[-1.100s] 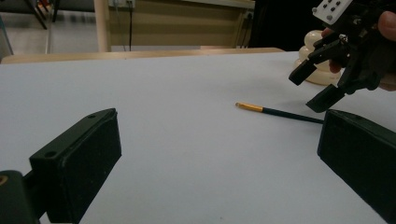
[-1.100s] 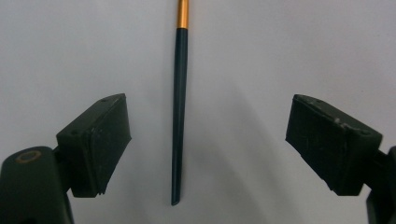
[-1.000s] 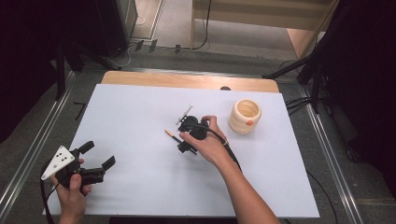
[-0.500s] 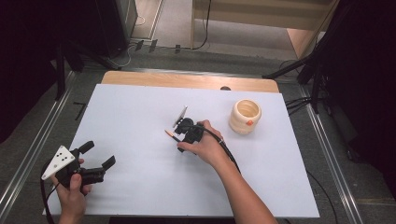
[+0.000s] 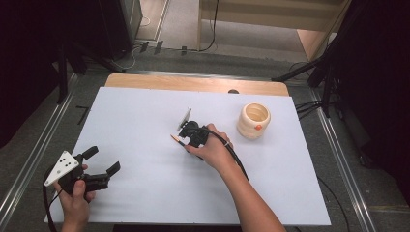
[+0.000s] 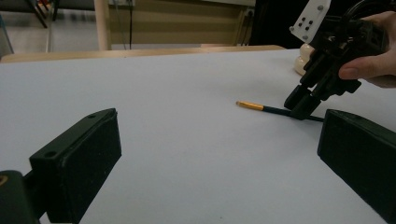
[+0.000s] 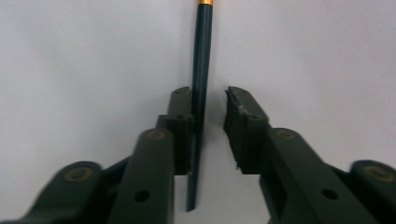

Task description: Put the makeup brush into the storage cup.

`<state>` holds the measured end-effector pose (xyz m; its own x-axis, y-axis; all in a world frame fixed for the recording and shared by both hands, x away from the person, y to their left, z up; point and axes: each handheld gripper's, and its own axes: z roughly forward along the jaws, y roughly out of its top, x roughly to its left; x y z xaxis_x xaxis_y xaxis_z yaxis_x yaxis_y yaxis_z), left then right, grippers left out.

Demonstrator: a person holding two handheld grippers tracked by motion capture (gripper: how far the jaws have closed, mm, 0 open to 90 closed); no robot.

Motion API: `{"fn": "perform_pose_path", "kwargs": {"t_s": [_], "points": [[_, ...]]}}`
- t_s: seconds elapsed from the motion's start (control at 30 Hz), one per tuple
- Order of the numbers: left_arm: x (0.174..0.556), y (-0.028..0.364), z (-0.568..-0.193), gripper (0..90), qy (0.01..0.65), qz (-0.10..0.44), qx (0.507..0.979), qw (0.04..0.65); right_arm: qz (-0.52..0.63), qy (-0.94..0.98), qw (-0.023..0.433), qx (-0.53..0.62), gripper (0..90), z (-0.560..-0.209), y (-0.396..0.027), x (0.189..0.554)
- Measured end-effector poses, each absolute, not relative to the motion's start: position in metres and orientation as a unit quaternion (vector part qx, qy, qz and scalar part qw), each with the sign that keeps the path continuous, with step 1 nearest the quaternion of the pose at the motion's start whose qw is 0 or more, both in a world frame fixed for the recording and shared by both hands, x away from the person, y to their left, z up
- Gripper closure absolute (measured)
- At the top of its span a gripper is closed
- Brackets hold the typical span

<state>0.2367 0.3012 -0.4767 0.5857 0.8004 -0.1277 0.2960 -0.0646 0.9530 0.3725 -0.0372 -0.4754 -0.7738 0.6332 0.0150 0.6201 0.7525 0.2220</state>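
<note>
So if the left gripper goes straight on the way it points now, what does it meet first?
Probably the pencil lying on the white table, slightly right of centre, where the right gripper is closing around it. Depth is hard to judge; before that the path looks free.

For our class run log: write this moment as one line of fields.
right gripper: jaws closing around pen, gap on one side | left gripper: open, idle | cup: upright, beyond pen

White table sheet (image 5: 145, 116) lying bare across left and far parts, giving wide passage. Ribbed cup (image 5: 254, 120) standing far right, blocking that corner. Pencil (image 5: 177, 139) lying mid-table under right gripper (image 5: 189, 137). Left gripper (image 5: 101, 164) occupying near-left corner.
</note>
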Motion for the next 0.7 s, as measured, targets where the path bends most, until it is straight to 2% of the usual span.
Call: {"fn": "perform_pose_path", "kwargs": {"t_s": [0.07,0.6,0.7], "points": [[0.2367,0.3009,-0.4767,0.5,0.395,0.226,0.693,0.559,0.107,0.936,0.025,0.335,85.0,-0.4751,-0.0378,0.3734],[0.2372,0.3018,-0.4770,0.5,0.396,0.226,0.694,0.557,0.126,0.934,0.018,0.334,85.3,-0.4731,-0.0408,0.3723],[0.2371,0.3017,-0.4768,0.5,0.396,0.227,0.695,0.556,0.141,0.932,0.036,0.331,85.3,-0.4694,-0.0424,0.3705]]}}
